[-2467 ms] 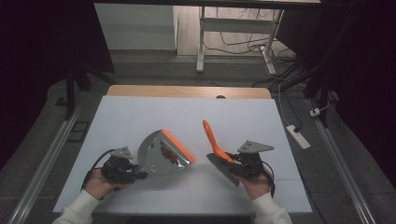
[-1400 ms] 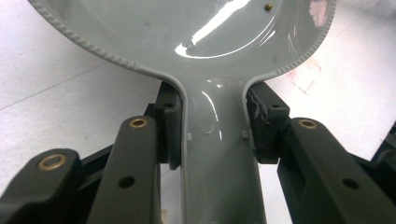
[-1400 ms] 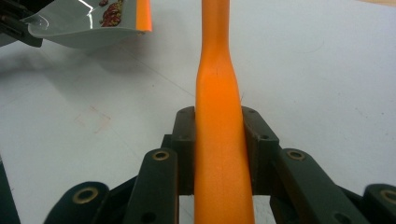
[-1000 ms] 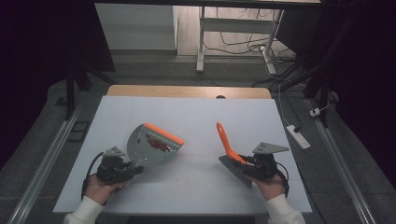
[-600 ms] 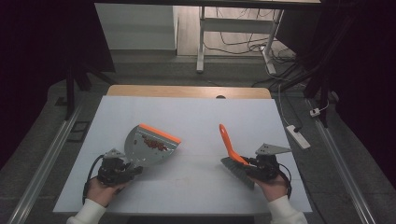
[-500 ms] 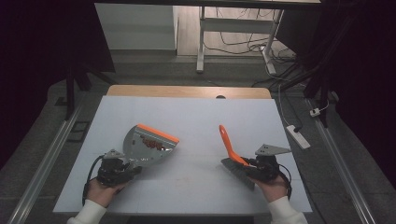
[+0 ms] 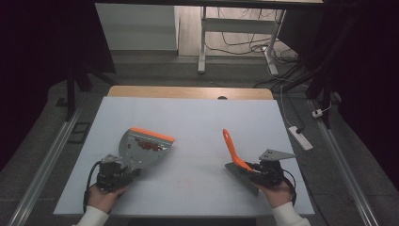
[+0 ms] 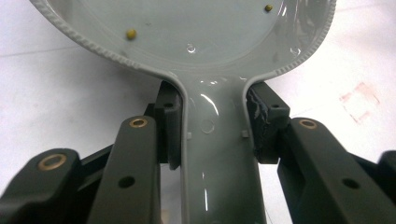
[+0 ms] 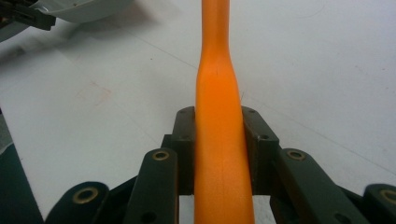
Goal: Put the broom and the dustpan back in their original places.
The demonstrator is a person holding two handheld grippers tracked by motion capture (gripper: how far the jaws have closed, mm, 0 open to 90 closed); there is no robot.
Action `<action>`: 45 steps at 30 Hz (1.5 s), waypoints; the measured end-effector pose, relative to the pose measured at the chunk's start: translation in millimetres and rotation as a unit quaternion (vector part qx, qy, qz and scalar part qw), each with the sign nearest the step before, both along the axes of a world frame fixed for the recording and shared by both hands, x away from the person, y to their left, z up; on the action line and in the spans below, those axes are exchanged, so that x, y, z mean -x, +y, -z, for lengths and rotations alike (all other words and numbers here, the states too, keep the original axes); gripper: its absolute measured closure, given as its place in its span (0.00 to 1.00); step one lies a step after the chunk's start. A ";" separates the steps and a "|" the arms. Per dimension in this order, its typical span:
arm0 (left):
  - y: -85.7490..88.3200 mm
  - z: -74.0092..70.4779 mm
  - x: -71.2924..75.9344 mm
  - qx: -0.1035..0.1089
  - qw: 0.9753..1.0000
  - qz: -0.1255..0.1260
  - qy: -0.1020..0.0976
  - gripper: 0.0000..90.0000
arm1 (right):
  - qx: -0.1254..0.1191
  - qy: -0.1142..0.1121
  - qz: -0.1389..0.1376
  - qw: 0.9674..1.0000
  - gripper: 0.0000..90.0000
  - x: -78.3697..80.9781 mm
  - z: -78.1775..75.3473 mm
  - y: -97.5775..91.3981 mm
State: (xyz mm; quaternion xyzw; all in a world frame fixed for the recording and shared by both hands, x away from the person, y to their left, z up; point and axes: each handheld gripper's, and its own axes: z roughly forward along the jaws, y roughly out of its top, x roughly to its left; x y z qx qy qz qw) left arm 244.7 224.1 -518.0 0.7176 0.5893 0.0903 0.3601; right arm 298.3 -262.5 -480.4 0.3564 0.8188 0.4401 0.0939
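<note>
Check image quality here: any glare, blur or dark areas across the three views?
High view: table evenly lit, surroundings nearly black. Left gripper view: glare streaks on the dustpan handle, nearest links soft. Right gripper view: brush handle sharp, top-left corner blurred.

Light: my table (image 7: 197,113) is bright, the room around dark.
Glare: on my dustpan (image 8: 205,42).
Blur: near jaws soft.
</note>
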 end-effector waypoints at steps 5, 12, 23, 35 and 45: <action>1.7 1.9 1.0 -0.002 0.999 -0.038 0.004 0.68 | -0.007 0.007 0.002 1.000 0.78 2.6 0.7 -3.2; 3.0 5.4 -1.6 0.000 0.998 -0.059 0.009 0.68 | -0.014 0.021 0.003 1.000 0.78 4.2 2.7 -7.0; 5.9 12.9 -9.3 0.002 0.997 -0.070 0.023 0.68 | -0.017 0.044 0.024 0.999 0.78 -7.2 9.3 -13.2; 3.1 17.8 -12.7 -0.010 0.997 -0.067 0.033 0.68 | -0.002 0.055 0.051 0.997 0.72 -25.8 21.4 -28.1; 2.0 17.0 -11.6 -0.008 0.998 -0.063 0.028 0.61 | 0.022 0.054 0.062 0.996 0.64 -30.7 25.7 -30.2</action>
